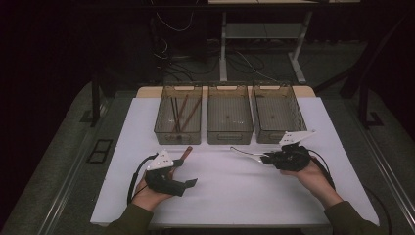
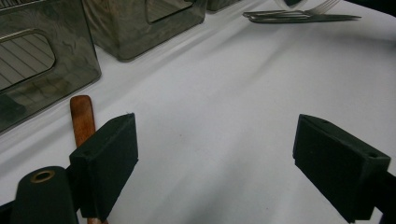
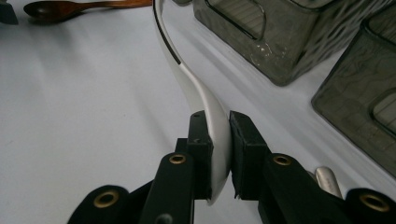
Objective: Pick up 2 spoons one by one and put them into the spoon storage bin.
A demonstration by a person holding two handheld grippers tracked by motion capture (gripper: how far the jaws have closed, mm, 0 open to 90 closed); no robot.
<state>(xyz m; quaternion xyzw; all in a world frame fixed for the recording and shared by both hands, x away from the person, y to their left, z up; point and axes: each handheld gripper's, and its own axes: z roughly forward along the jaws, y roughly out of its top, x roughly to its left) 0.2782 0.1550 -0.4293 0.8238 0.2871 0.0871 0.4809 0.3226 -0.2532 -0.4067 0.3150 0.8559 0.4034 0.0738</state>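
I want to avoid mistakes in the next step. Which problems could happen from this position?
1. The right gripper pinches the white spoon only near its handle end, so the long curved piece may swing or slip out.
2. A metal utensil lies right beside those jaws and could get bumped.
3. The left gripper is open, with the wooden spoon outside its jaw rather than between them, so closing now would probably miss it.

three bins stand side by side at the far side of the table: the left bin has long sticks in it, the middle bin is next to it, and the right bin is last. in front of the left bin, a wooden spoon lies on the table by the left gripper. in front of the middle and right bins, the right gripper holds a white spoon above the table, with a metal fork lying close by.
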